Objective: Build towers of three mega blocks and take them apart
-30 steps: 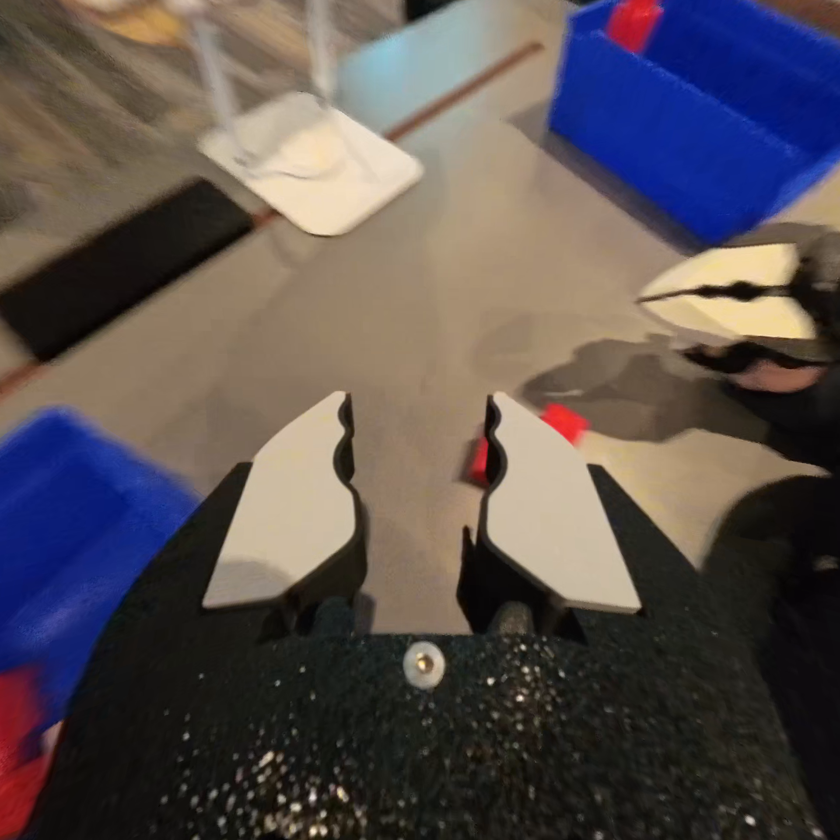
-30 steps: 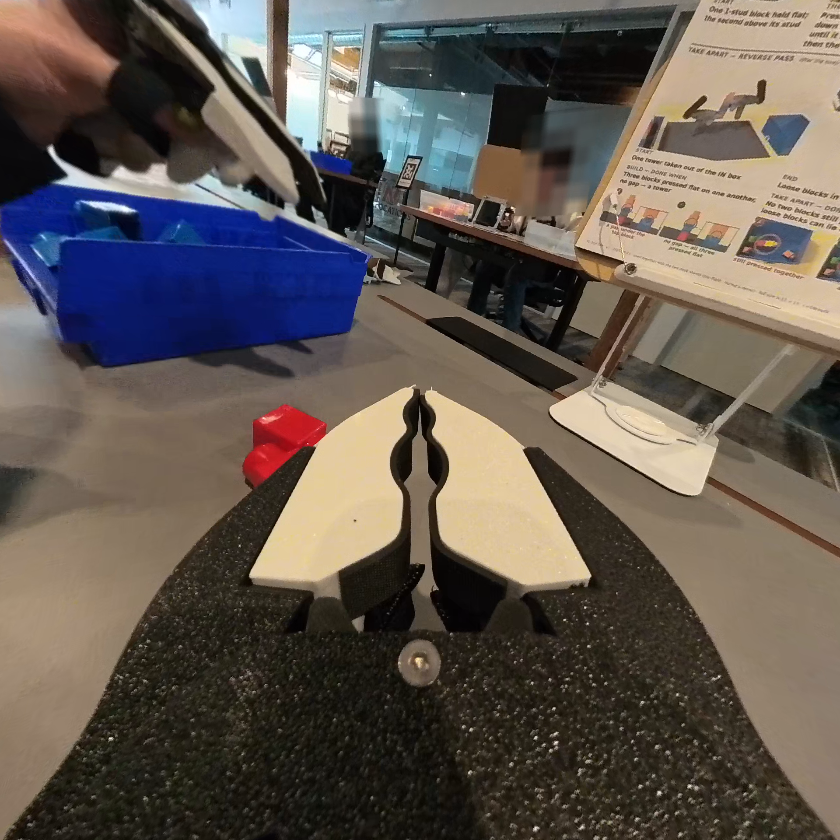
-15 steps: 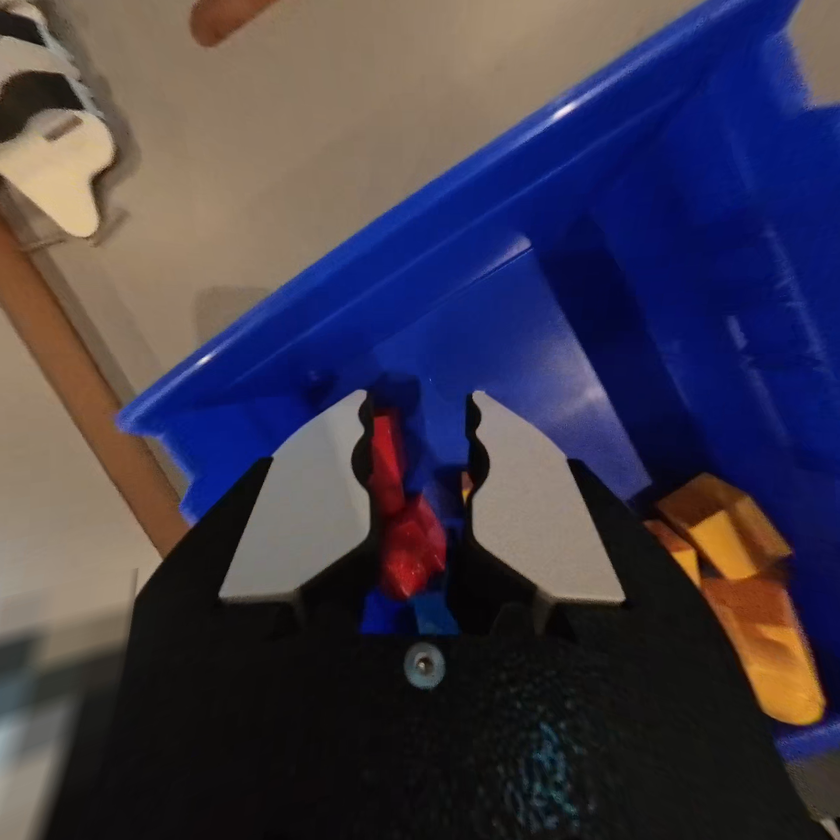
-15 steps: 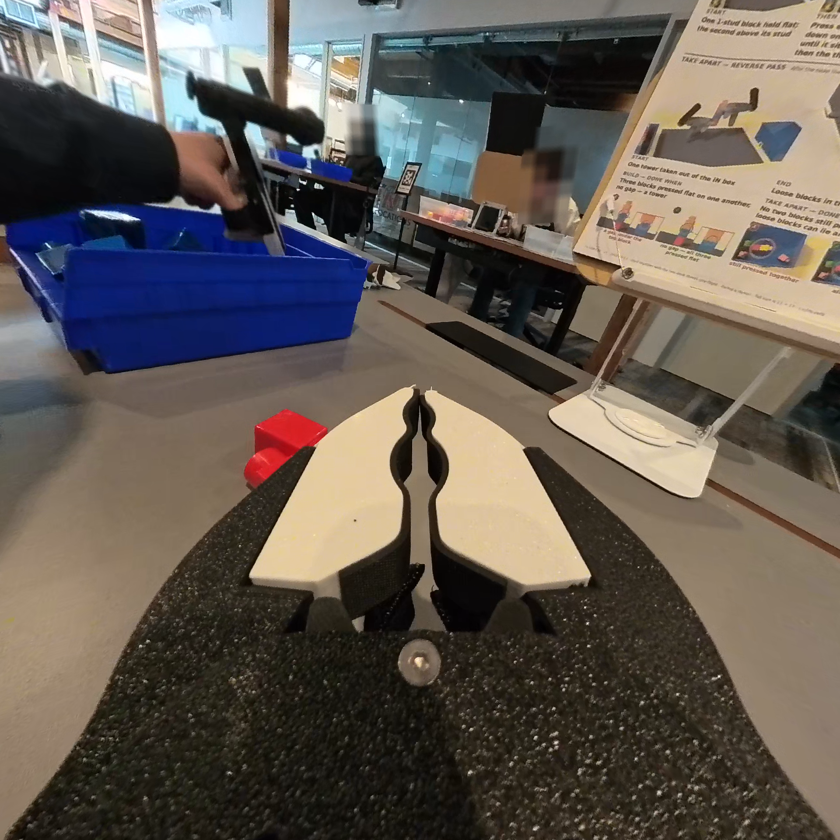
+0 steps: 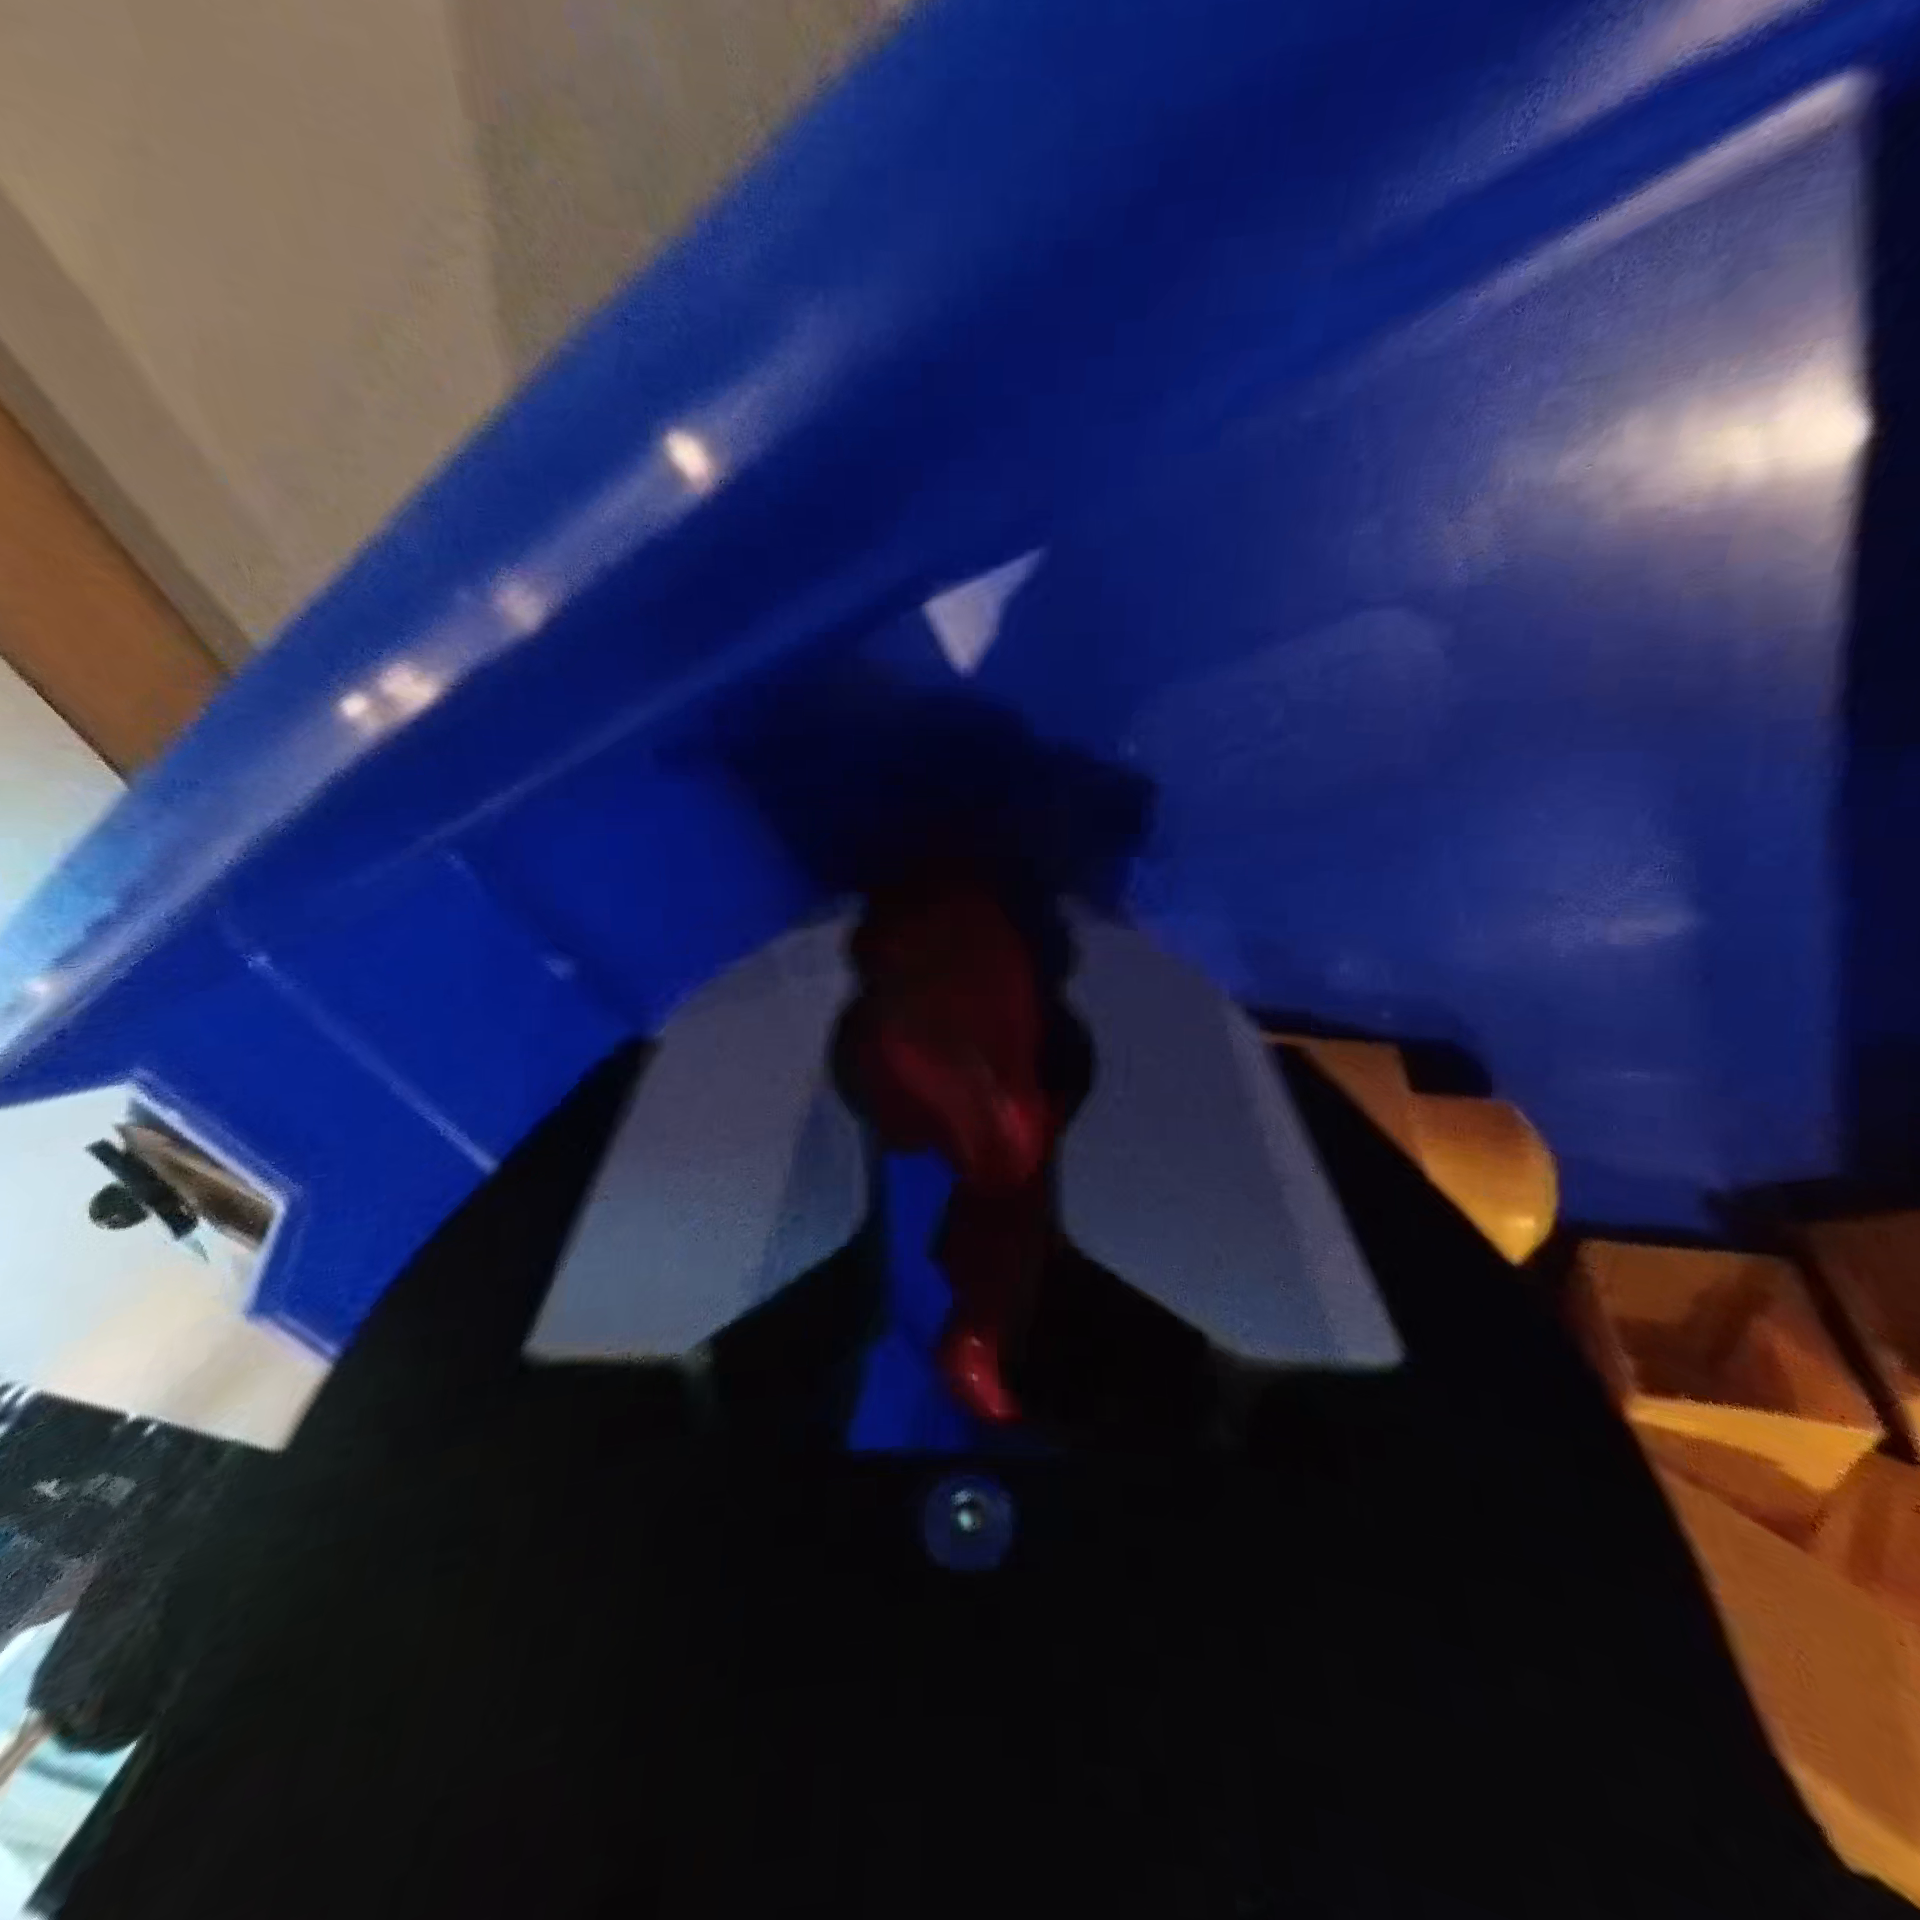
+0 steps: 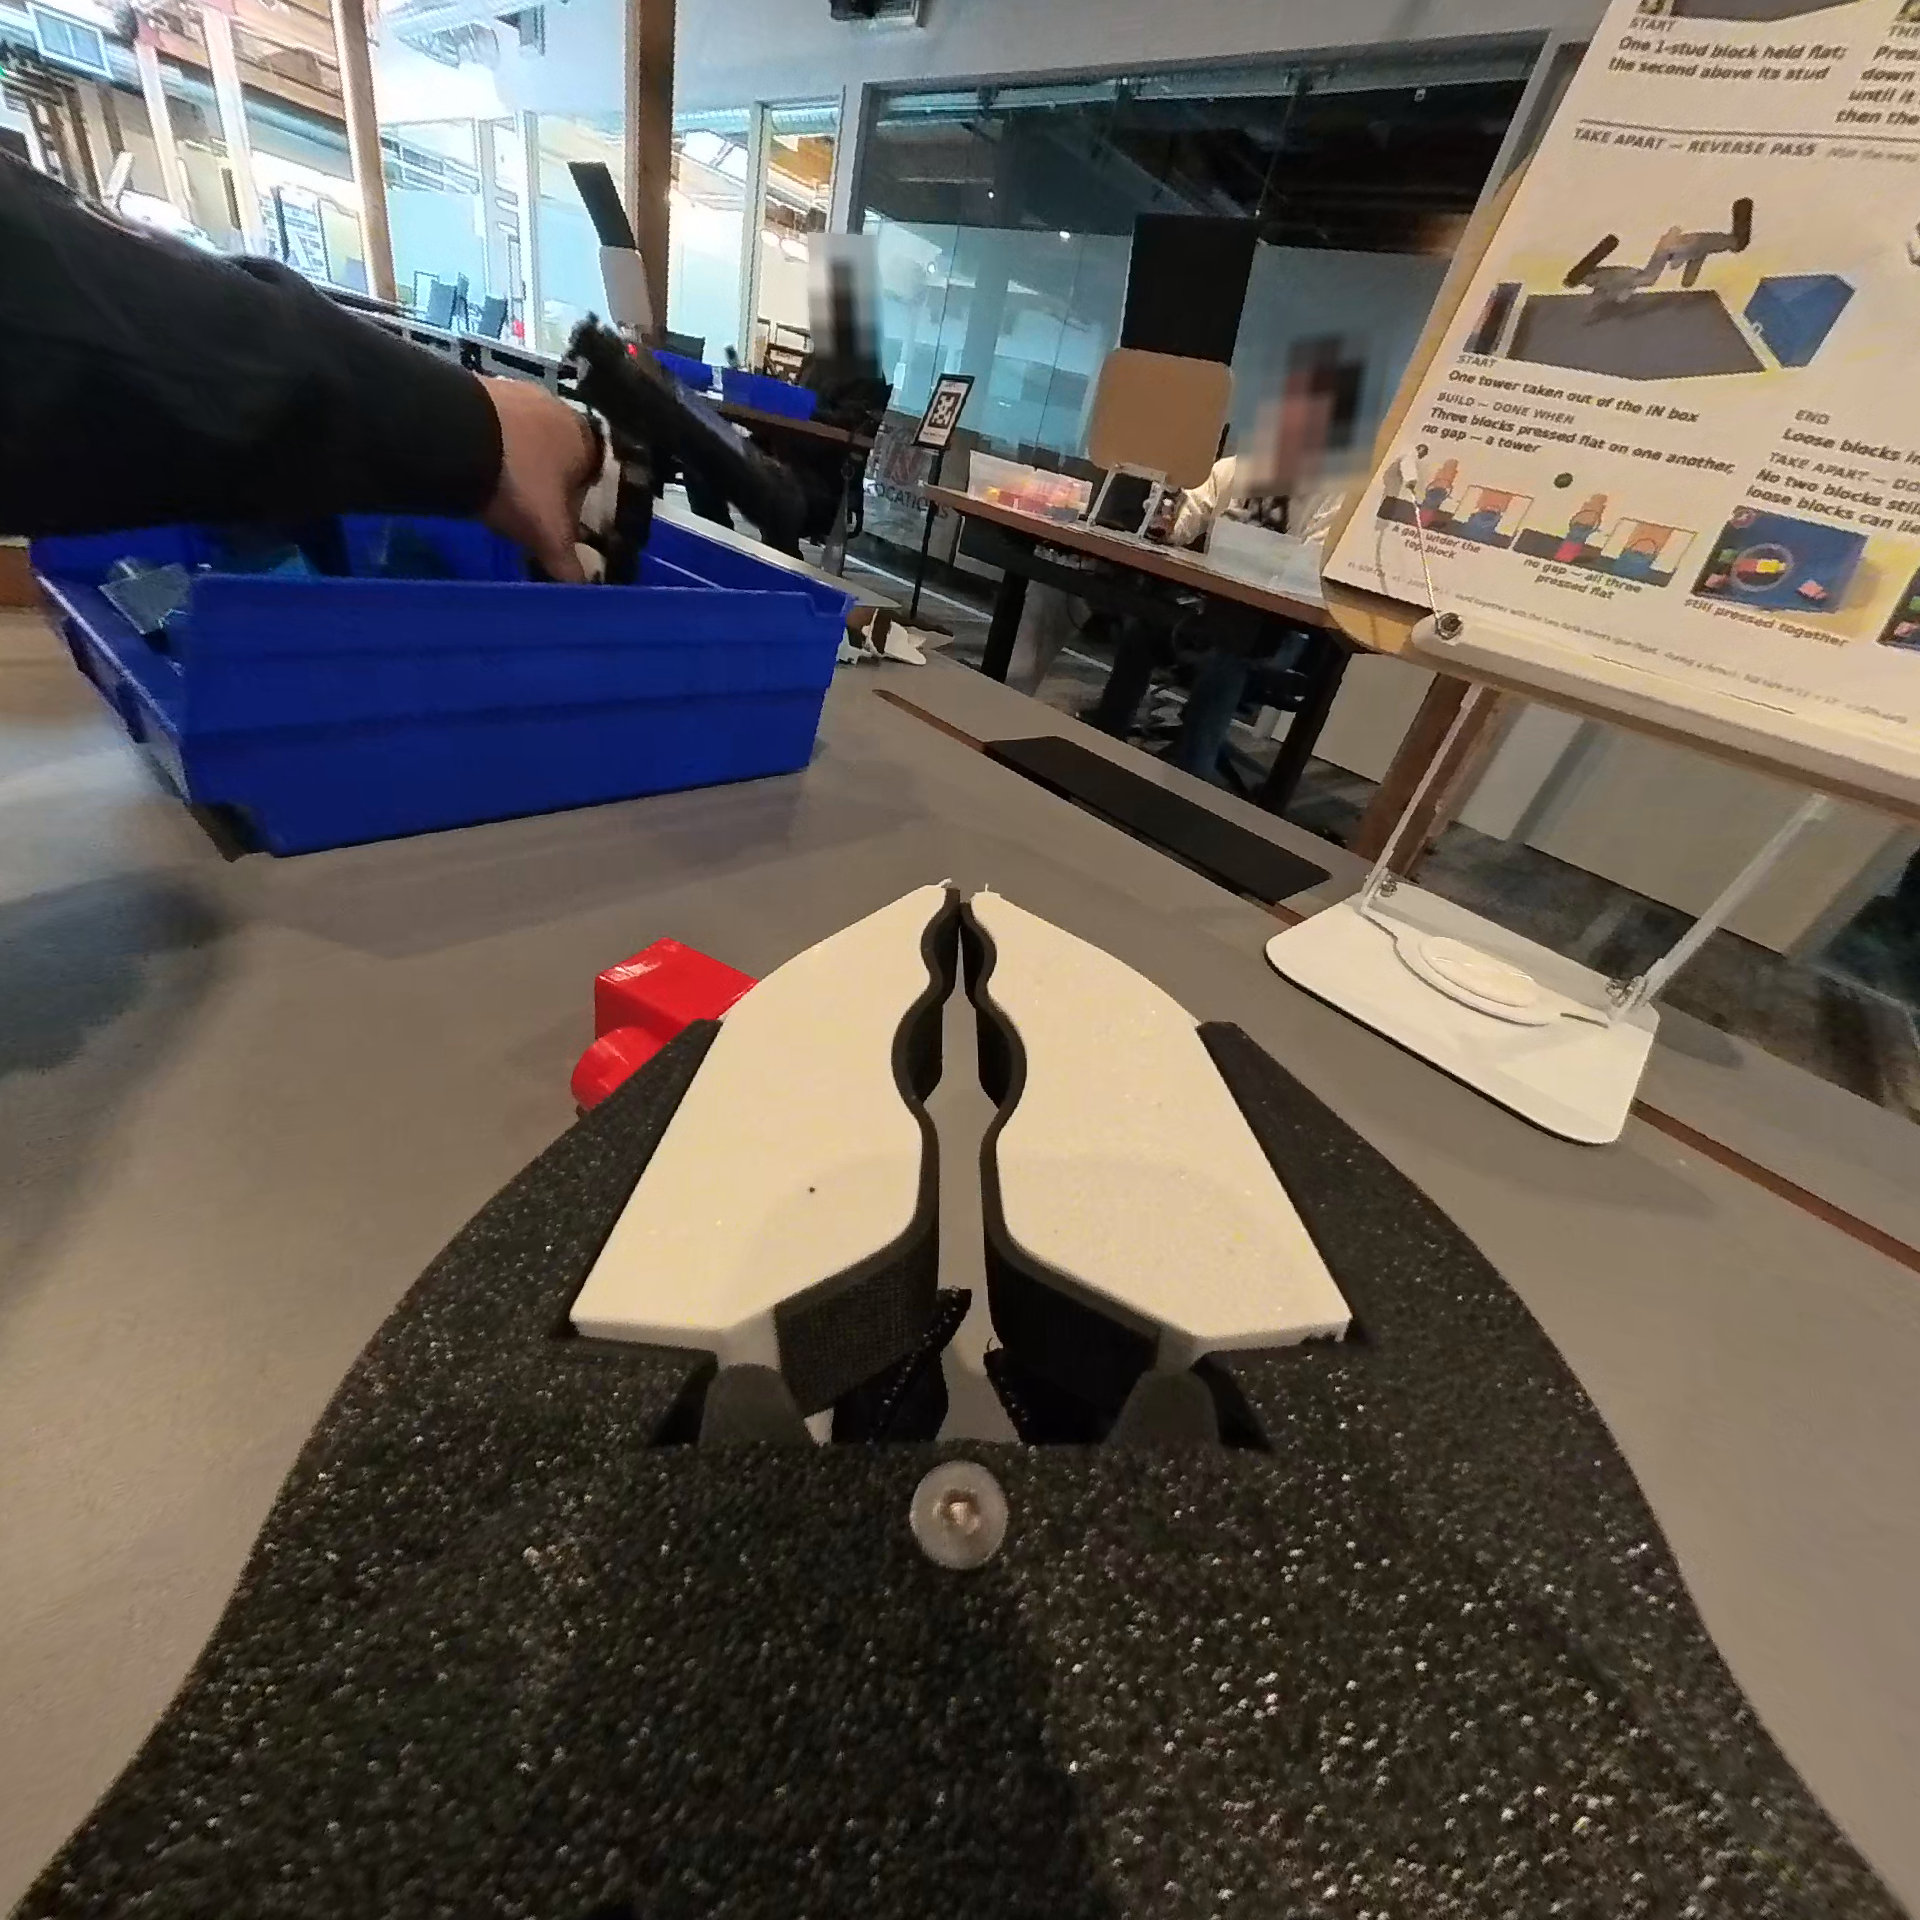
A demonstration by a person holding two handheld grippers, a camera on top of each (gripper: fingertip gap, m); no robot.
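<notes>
Grey table (image 6: 312,1195); my left gripper (image 5: 961,1049), deep in blue bin (image 5: 1351,520), brackets red block (image 5: 966,1049), grip unclear; right gripper (image 6: 961,914) closed, empty: square up before squeezing.

Open-plan office workspace, glass partitions (image 6: 997,260), desks (image 6: 1122,540) (people seated), instruction board (image 6: 1662,395)

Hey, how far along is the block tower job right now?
Early stage. Done: one red block lies loose on the grey table. In hand: the left gripper is down inside the blue bin with a red block between its fingers; whether it is gripped is unclear. Left: no stacked tower is visible; the right gripper is shut and empty.
</notes>
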